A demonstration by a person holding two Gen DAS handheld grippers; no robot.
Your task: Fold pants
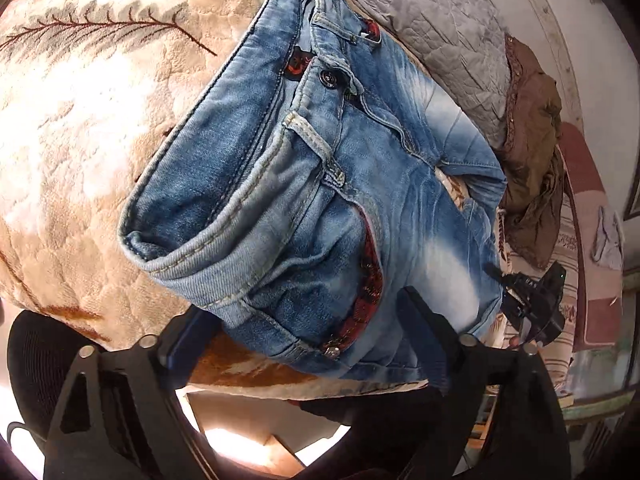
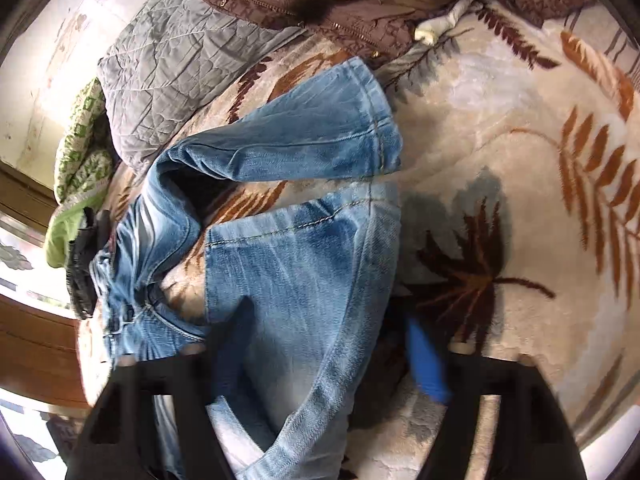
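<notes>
Light blue jeans (image 1: 320, 184) lie on a cream leaf-patterned blanket (image 1: 80, 128). In the left wrist view the open waistband with its button faces me, and my left gripper (image 1: 308, 332) stands open with its fingers either side of the waist's near corner. The right gripper (image 1: 532, 304) shows small beyond the hip. In the right wrist view the two legs (image 2: 304, 248) stretch away, hems at the far end. My right gripper (image 2: 320, 356) is open, its fingers straddling the near leg. The left gripper (image 2: 84, 264) shows at the waist, far left.
A grey quilted pillow (image 2: 160, 68) and a brown jacket (image 2: 320, 4) lie at the bed's far side. A green patterned cloth (image 2: 80, 152) sits by the pillow. A white rolled cloth (image 2: 444, 20) lies near the jacket. The bed edge and floor (image 1: 248, 432) are below the waist.
</notes>
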